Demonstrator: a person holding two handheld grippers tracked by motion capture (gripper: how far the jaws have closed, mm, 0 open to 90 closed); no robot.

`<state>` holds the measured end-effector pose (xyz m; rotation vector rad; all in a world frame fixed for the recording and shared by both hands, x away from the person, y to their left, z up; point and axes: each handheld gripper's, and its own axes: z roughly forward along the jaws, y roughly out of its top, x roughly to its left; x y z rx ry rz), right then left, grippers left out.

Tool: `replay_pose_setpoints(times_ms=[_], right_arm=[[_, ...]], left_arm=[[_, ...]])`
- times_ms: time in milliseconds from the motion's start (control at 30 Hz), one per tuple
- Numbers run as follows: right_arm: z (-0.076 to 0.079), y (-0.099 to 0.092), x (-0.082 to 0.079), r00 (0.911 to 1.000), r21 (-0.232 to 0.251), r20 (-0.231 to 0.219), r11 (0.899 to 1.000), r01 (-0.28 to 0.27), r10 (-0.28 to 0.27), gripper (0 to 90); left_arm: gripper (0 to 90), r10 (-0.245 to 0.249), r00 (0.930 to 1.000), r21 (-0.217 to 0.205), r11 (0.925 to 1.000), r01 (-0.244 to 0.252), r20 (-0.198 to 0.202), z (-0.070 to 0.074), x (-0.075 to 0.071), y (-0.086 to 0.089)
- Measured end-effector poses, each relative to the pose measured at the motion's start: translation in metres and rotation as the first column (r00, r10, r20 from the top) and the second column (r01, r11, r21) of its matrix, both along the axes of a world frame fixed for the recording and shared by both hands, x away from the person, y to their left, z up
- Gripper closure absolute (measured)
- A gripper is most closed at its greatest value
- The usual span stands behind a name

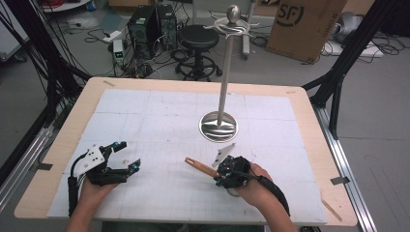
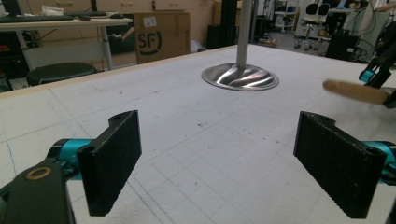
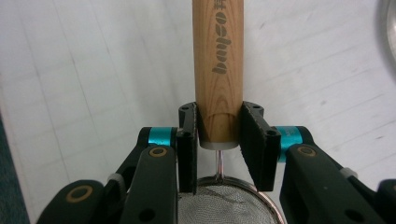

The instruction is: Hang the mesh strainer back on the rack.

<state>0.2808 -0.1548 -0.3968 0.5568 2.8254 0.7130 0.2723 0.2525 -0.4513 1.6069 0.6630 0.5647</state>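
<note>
- right tool (image 3: 219,140) is clamping the strainer's wooden handle (image 3: 218,70), mesh bowl (image 3: 224,205) lying under it.
- left tool (image 2: 215,163) is resting wide on the table (image 1: 159,111).

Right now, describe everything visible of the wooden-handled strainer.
The strainer has a round, light wooden handle with dark printed lettering, a thin metal stem and a fine wire-mesh bowl with a metal rim. The right gripper is clamped on the handle near the stem end. In the high view the handle points left, over the table.
</note>
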Motion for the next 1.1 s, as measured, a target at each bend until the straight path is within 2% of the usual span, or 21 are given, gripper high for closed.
replay_pose_setpoints(times_ms=[33, 133, 267, 367, 400, 433, 467, 500, 733, 800, 933, 967, 1100], right_arm=[[0.002, -0.003, -0.001, 0.9998, 0.028, 0.020, 1.000, 0.005, -0.005, 68.6], [0.010, -0.011, -0.004, 0.9990, 0.116, 0.043, 0.993, 0.010, -0.015, 68.6], [0.015, -0.022, -0.008, 0.9964, 0.230, 0.083, 0.973, -0.002, -0.018, 68.6], [0.017, -0.032, -0.011, 0.9908, 0.328, 0.129, 0.945, -0.004, -0.040, 68.6], [0.016, -0.036, -0.013, 0.9899, 0.376, 0.128, 0.926, 0.008, -0.060, 68.6], [0.014, -0.039, -0.013, 0.9895, 0.404, 0.131, 0.915, 0.002, -0.060, 68.6], [0.014, -0.040, -0.012, 0.9910, 0.407, 0.124, 0.913, -0.004, -0.051, 68.6], [0.013, -0.043, -0.012, 0.9882, 0.401, 0.142, 0.916, -0.004, -0.058, 68.6], [0.009, -0.052, -0.011, 0.9849, 0.442, 0.151, 0.897, 0.010, -0.085, 68.6], [0.009, -0.051, -0.010, 0.9878, 0.454, 0.139, 0.891, -0.001, -0.070, 68.6], [0.009, -0.051, -0.010, 0.9866, 0.462, 0.151, 0.887, -0.016, -0.061, 68.6], [0.009, -0.052, -0.011, 0.9863, 0.469, 0.153, 0.883, -0.018, -0.061, 68.6], [0.011, -0.055, -0.011, 0.9866, 0.512, 0.151, 0.859, -0.024, -0.063, 68.6]], left_arm=[[15.6, 0.000, 1.0000, 0.000, 1.0000, 0.000, 0.000, 0.000, 0.000, 0.000], [15.6, 0.000, 1.0000, 0.002, 1.0000, 0.000, 0.001, 0.000, 0.000, 0.000], [15.6, -0.002, 1.0000, 0.003, 1.0000, 0.002, 0.002, 0.000, 0.000, 0.000], [15.6, -0.002, 1.0000, 0.004, 1.0000, 0.002, 0.002, 0.000, -0.001, 0.000], [15.6, -0.001, 1.0000, 0.003, 1.0000, 0.001, 0.001, 0.000, 0.000, 0.000], [15.6, 0.001, 1.0000, 0.004, 1.0000, -0.001, 0.002, 0.000, 0.000, 0.000], [15.6, -0.001, 1.0000, 0.004, 1.0000, 0.001, 0.002, 0.000, 0.000, 0.000], [15.6, 0.000, 1.0000, 0.004, 1.0000, 0.000, 0.002, 0.000, 0.000, 0.000], [15.6, 0.000, 1.0000, 0.003, 1.0000, 0.000, 0.006, 0.001, 0.000, 0.000], [15.6, 0.000, 0.9999, 0.014, 0.9999, 0.000, 0.010, 0.002, -0.001, 0.000], [15.6, -0.015, 0.9999, 0.008, 0.9999, 0.015, -0.001, 0.006, -0.003, 0.000], [15.6, -0.020, 0.9998, 0.010, 0.9998, 0.020, -0.001, 0.007, -0.003, -0.001], [15.6, -0.039, 0.9992, -0.008, 0.9992, 0.039, -0.009, 0.014, -0.004, -0.003]])
